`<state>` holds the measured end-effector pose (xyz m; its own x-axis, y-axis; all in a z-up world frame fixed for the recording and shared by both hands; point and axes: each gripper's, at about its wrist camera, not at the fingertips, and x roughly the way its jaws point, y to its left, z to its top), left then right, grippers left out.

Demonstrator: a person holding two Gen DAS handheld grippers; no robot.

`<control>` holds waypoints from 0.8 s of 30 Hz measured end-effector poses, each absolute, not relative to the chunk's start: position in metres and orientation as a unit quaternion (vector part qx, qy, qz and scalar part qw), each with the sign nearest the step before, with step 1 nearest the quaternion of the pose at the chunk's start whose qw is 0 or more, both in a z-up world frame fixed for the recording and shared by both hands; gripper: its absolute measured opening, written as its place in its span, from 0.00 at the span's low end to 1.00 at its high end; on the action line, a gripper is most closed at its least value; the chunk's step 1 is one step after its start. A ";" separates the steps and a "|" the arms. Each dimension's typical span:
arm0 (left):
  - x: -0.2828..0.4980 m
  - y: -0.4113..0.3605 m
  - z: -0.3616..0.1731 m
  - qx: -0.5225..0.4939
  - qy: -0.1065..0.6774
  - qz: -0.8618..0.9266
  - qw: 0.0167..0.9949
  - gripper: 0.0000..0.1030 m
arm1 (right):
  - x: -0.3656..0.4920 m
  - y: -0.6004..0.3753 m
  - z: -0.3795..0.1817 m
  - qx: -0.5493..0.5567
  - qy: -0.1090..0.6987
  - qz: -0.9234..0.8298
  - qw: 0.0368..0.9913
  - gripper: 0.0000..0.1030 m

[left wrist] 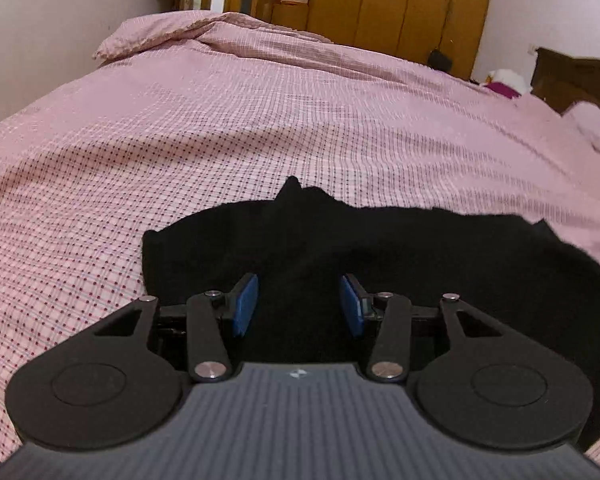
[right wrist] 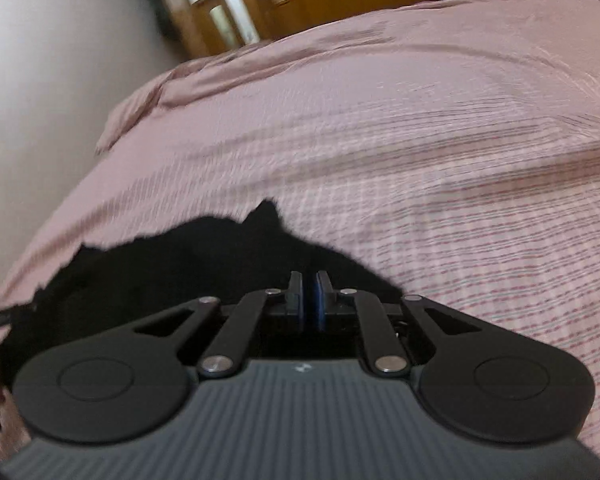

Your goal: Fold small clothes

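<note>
left tool (left wrist: 299, 304): pads apart, over black garment (left wrist: 380, 248) | right tool (right wrist: 310, 300): pads together, cloth pinch unclear | garment on checked pink bed (left wrist: 220, 128)

I note a bed with pink checked cover (left wrist: 260, 120); wooden wardrobe (left wrist: 400, 0) behind it; white walls (left wrist: 40, 20) at left; dark wooden headboard (left wrist: 572, 76) at right.

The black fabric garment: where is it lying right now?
The black fabric garment lies spread on the pink checked bedspread, at the near edge in both wrist views, directly under the left gripper and right gripper.
</note>
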<state>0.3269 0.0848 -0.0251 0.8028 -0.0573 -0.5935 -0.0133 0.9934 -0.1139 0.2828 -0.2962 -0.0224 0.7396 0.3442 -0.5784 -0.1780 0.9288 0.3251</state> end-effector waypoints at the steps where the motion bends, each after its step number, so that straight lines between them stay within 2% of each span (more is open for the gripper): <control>1: 0.327 0.084 -0.026 -0.049 0.314 -0.013 0.948 0.50 | 0.282 -0.291 -0.024 0.121 0.332 0.150 0.923 0.10; 4: 0.326 0.087 -0.025 -0.043 0.314 -0.018 0.948 0.50 | 0.285 -0.283 -0.030 0.118 0.334 0.148 0.923 0.11; 6: 0.326 0.090 -0.025 -0.049 0.313 -0.020 0.948 0.50 | 0.287 -0.282 -0.032 0.123 0.335 0.146 0.923 0.17; 10: 0.322 0.095 -0.027 -0.052 0.308 -0.029 0.950 0.50 | 0.290 -0.293 -0.034 0.186 0.329 0.163 0.911 0.39; 11: 0.321 0.096 -0.028 -0.051 0.307 -0.031 0.950 0.50 | 0.290 -0.296 -0.035 0.198 0.329 0.165 0.908 0.49; 13: 0.319 0.095 -0.028 -0.047 0.305 -0.032 0.951 0.50 | 0.291 -0.297 -0.038 0.201 0.327 0.172 0.907 0.52; 15: 0.318 0.095 -0.029 -0.044 0.303 -0.032 0.951 0.50 | 0.290 -0.293 -0.039 0.174 0.327 0.174 0.913 0.50; 16: 0.317 0.094 -0.029 -0.043 0.303 -0.032 0.952 0.50 | 0.290 -0.289 -0.039 0.164 0.328 0.171 0.915 0.45; 17: 0.316 0.094 -0.029 -0.041 0.302 -0.032 0.952 0.50 | 0.289 -0.287 -0.039 0.156 0.327 0.172 0.916 0.19; 18: 0.316 0.094 -0.029 -0.041 0.302 -0.032 0.952 0.50 | 0.289 -0.285 -0.037 0.152 0.328 0.175 0.916 0.07; 22: 0.315 0.095 -0.030 -0.035 0.301 -0.034 0.952 0.50 | 0.273 -0.277 -0.019 0.089 0.254 0.128 0.955 0.06; 24: 0.316 0.094 -0.030 -0.033 0.302 -0.033 0.952 0.50 | 0.283 -0.277 -0.023 0.057 0.271 0.091 0.957 0.07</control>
<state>0.3160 0.0945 -0.0303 0.8153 -0.0833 -0.5729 0.0437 0.9956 -0.0827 0.2825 -0.2767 -0.0225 0.8365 0.2047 -0.5083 -0.1424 0.9769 0.1591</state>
